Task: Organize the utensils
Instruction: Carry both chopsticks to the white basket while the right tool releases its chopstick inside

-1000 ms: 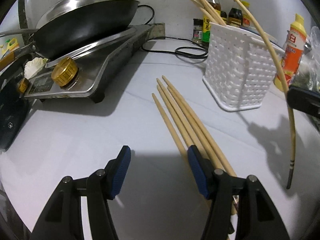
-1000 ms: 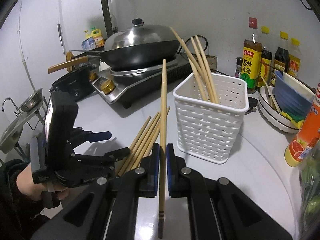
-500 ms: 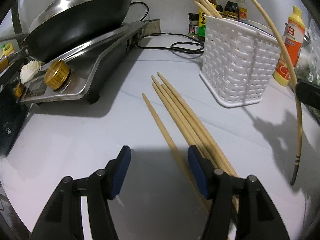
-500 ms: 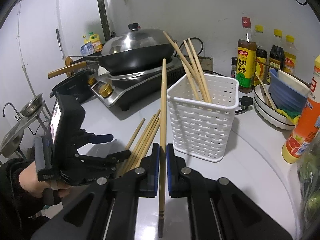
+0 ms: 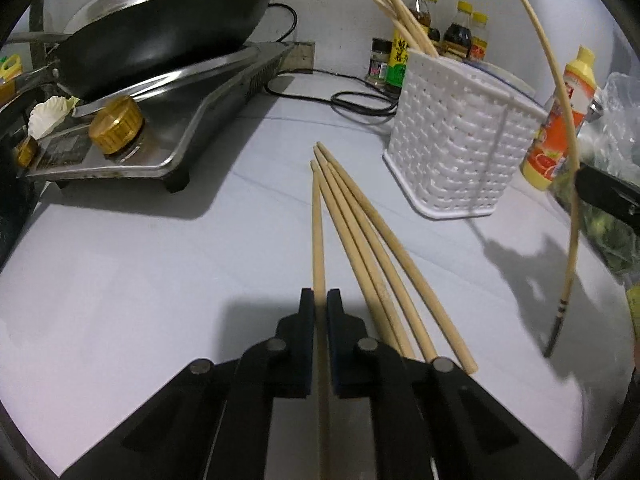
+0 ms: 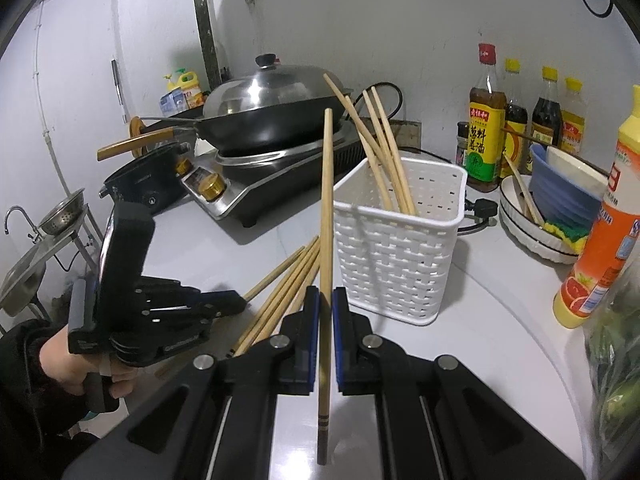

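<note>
My left gripper (image 5: 320,296) is closing its jaws on a bare wooden chopstick (image 5: 318,232); the blue pads press it from both sides, low over the white counter. Several loose chopsticks (image 5: 368,248) lie fanned just right of it. My right gripper (image 6: 326,292) is shut on another chopstick (image 6: 327,200), held upright in front of the white perforated basket (image 6: 400,256). That basket (image 5: 452,152) holds several chopsticks (image 6: 384,152) leaning left. In the right wrist view, the left gripper (image 6: 236,302) sits at the lower left in a person's hand, beside the loose chopsticks (image 6: 280,300).
A gas stove with a lidded wok (image 6: 272,120) stands at the back left. Sauce bottles (image 6: 486,136) line the wall, with stacked bowls (image 6: 560,200) and an orange squeeze bottle (image 6: 608,240) to the right. A black power cord (image 5: 352,100) runs behind the basket.
The left gripper's jaws went from wide open to shut around the leftmost loose chopstick, which now points straight ahead. The right gripper kept its chopstick and barely moved.
</note>
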Demonstrator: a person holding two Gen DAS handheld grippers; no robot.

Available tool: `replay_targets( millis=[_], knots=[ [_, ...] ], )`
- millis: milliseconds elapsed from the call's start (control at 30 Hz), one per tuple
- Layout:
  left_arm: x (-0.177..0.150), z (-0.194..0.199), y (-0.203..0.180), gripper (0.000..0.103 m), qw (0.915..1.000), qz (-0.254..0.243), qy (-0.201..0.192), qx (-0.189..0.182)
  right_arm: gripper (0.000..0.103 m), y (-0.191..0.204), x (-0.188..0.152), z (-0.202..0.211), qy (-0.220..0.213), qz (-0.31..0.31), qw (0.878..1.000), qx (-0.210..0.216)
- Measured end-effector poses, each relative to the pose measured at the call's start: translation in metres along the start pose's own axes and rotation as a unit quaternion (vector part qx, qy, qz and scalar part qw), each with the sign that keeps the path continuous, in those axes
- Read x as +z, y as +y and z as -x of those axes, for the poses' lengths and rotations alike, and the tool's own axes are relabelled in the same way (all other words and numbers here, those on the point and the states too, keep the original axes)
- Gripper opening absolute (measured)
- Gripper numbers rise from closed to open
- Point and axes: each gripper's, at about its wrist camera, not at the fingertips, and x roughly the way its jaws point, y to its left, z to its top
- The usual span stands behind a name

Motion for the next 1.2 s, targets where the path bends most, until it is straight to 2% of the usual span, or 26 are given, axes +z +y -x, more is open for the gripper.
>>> replay_targets(
  millis=[200,300,567,967,1100,1200],
  knots=[
    [0.006,0.026,0.005,0.006,0.9994,0.005,-0.033,-0.010,0.006,-0.002,0.015,0.012,-0.014,0.006,1.000,-0.012],
    [0.014,0.041,0.004,0.006,0.9982,-0.011,-0.058,0.001,0.006,-0.005,0.028,0.019,-0.025,0.011,0.999,-0.020],
    [0.039,0.074,0.008,0.006,0.9938,-0.010,-0.111,-0.010,0.006,-0.012,0.072,0.029,-0.057,0.033,0.997,-0.034],
    [0.060,0.089,0.023,0.006,0.9892,0.004,-0.146,-0.014,0.006,-0.009,0.139,0.051,-0.105,0.080,0.990,-0.054],
    [0.065,0.089,0.024,0.006,0.9878,0.009,-0.154,-0.019,0.006,-0.013,0.149,0.045,-0.098,0.089,0.989,-0.066],
    [0.069,0.090,0.025,0.006,0.9864,0.013,-0.162,-0.023,0.006,-0.021,0.147,0.027,-0.075,0.088,0.990,-0.076]
  ],
)
